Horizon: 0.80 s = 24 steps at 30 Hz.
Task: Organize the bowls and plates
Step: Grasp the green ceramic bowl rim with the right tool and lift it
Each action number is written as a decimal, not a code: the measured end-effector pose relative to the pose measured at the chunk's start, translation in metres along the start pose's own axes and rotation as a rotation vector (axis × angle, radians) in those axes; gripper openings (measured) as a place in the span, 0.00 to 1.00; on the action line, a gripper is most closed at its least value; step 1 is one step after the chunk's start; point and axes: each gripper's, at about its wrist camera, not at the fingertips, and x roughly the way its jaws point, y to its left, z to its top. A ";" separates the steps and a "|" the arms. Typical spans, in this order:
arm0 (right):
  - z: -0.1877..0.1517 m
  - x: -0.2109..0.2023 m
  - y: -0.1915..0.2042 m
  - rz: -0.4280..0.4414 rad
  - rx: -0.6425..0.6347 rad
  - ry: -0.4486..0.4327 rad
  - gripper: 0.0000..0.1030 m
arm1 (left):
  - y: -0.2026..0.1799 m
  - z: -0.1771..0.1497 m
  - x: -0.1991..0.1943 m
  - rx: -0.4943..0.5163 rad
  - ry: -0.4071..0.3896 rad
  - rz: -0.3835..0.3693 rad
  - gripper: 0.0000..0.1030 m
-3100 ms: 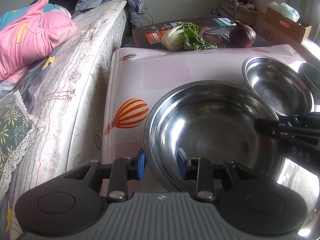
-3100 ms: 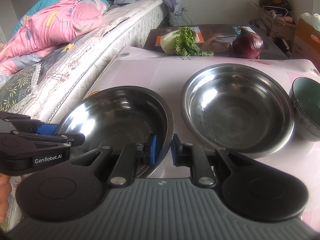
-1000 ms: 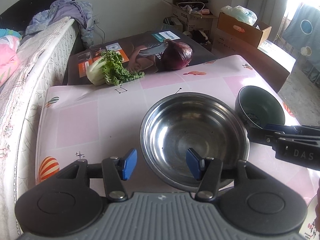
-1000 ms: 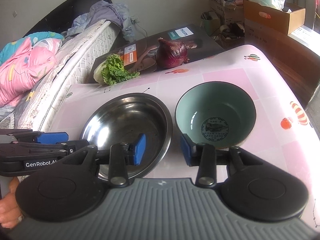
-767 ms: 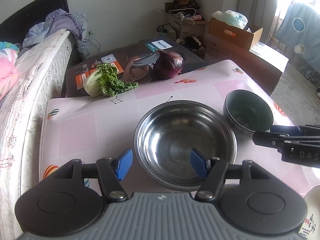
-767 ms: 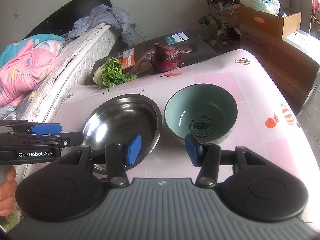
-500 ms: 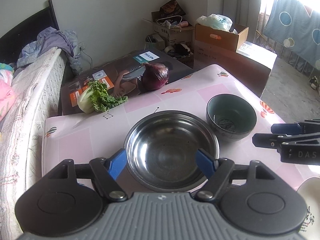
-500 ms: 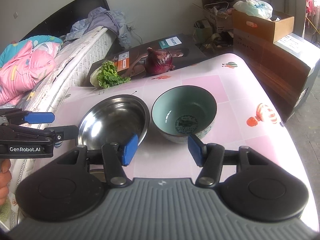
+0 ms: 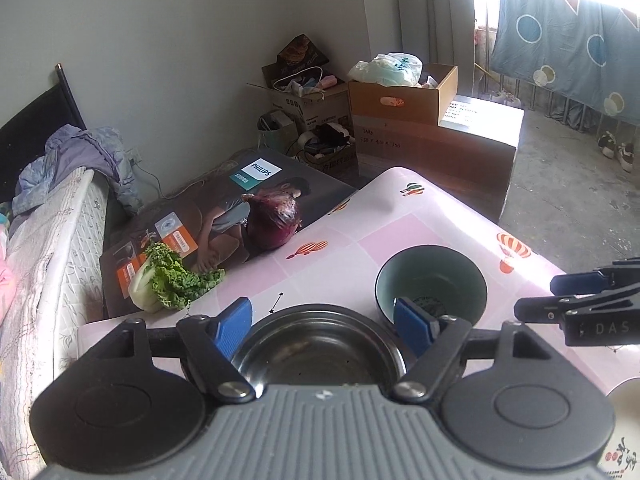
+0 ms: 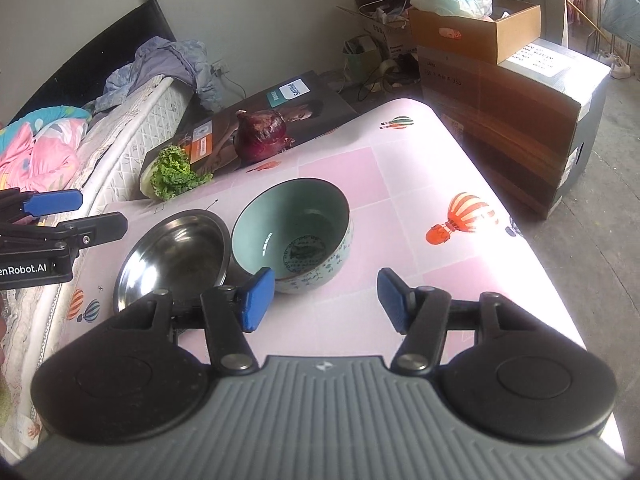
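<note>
Pink tabletop [image 10: 420,200] bears steel bowl [image 10: 176,252] touching green bowl [image 10: 296,232] (both grippers gape, empty).

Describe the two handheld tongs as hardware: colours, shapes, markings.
Both match. The left tongs and right tongs each have a ribbed grey body with a small white logo, two round black discs, black linkage arms with silver pivot screws, and blue rectangular pads. Seen side-on, the left unit reads "enRobot.AI" in white and the right unit "DAS". No cables or sleeves show.
</note>
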 end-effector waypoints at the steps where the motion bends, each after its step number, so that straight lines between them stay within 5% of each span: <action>1: 0.002 0.004 -0.003 -0.003 0.011 -0.005 0.55 | -0.002 0.006 0.010 -0.008 0.016 -0.009 0.76; 12: 0.016 0.067 -0.023 -0.005 0.120 0.046 0.38 | -0.036 0.030 0.122 0.090 0.245 -0.035 0.46; 21: 0.018 0.085 -0.032 0.061 0.172 0.069 0.30 | -0.037 0.031 0.153 0.025 0.348 -0.046 0.19; 24: 0.019 0.090 -0.033 0.069 0.189 0.082 0.29 | -0.038 0.030 0.159 -0.006 0.382 -0.063 0.17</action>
